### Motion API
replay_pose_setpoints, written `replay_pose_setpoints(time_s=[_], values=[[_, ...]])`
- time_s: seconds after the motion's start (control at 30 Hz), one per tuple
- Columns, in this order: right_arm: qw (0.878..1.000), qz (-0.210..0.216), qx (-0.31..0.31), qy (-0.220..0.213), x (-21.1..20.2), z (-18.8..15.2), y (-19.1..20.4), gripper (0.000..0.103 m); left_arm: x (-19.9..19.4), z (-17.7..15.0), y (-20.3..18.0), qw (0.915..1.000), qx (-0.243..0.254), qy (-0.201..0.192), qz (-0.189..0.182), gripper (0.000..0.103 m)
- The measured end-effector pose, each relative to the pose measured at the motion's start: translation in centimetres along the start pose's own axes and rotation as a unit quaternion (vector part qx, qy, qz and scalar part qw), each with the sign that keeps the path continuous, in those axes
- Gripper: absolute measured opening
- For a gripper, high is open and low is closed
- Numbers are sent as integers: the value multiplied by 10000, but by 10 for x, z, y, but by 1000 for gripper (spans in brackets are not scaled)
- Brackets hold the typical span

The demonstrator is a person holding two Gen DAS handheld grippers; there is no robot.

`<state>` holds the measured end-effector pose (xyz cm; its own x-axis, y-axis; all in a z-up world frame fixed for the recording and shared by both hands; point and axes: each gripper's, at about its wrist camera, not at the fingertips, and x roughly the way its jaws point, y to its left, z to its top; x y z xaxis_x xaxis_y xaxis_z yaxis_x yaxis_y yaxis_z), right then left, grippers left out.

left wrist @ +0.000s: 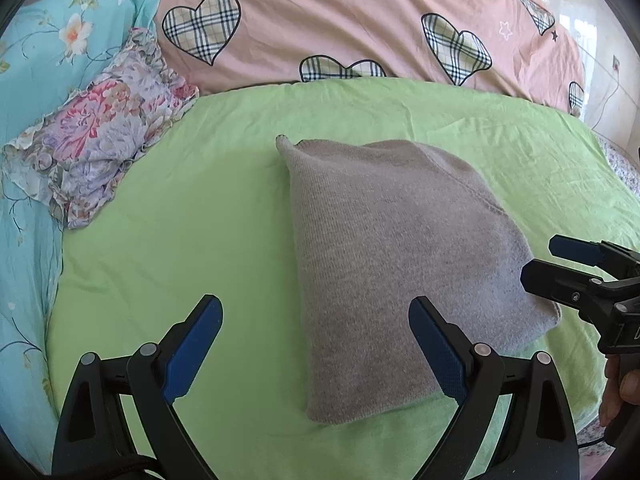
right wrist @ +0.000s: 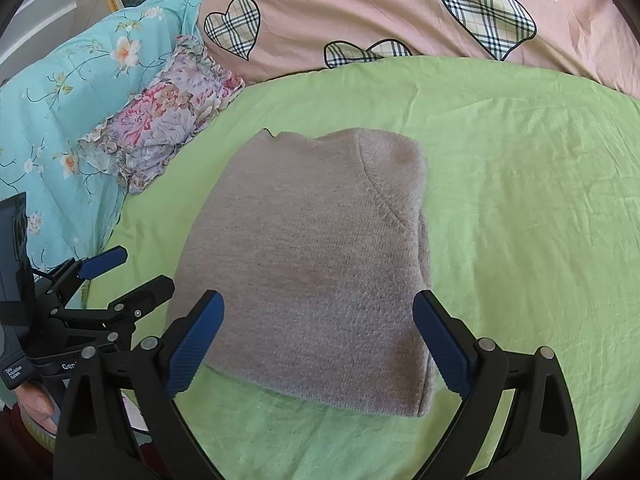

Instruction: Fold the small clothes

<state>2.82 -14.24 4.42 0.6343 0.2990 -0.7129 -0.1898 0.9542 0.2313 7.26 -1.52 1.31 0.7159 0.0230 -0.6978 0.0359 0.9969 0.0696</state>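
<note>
A grey knitted garment (left wrist: 396, 264) lies folded into a compact rectangle on the green sheet (left wrist: 192, 216); it also shows in the right wrist view (right wrist: 312, 256). My left gripper (left wrist: 316, 344) is open and empty, hovering at the garment's near left edge. My right gripper (right wrist: 318, 344) is open and empty over the garment's near edge. The right gripper also shows at the right edge of the left wrist view (left wrist: 552, 264), by the garment's right corner. The left gripper shows at the left in the right wrist view (right wrist: 136, 276).
A folded floral garment (left wrist: 100, 132) lies at the left on a light blue flowered quilt (left wrist: 28, 64). A pink quilt with plaid hearts (left wrist: 360, 20) is bunched behind the green sheet. The bed's right edge (left wrist: 616, 168) is near a wall.
</note>
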Motion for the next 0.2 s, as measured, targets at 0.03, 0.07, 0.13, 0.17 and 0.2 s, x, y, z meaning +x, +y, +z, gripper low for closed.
replay_pose_setpoints(time_s=[0.03, 0.07, 0.13, 0.17, 0.2], values=[[10000, -3, 14, 0, 1, 1, -1, 95, 0, 2, 1, 10000, -7, 3, -9, 95], [10000, 18, 29, -5, 2, 3, -2, 95, 0, 3, 2, 10000, -15, 0, -10, 95], [10000, 56, 46, -11, 4, 5, -3, 95, 0, 5, 4, 10000, -33, -25, 45, 95], [10000, 74, 39, -8, 5, 6, -2, 95, 0, 7, 5, 10000, -34, -37, 74, 95], [10000, 85, 29, -4, 7, 7, -2, 95, 0, 8, 6, 10000, -42, -42, 80, 95]])
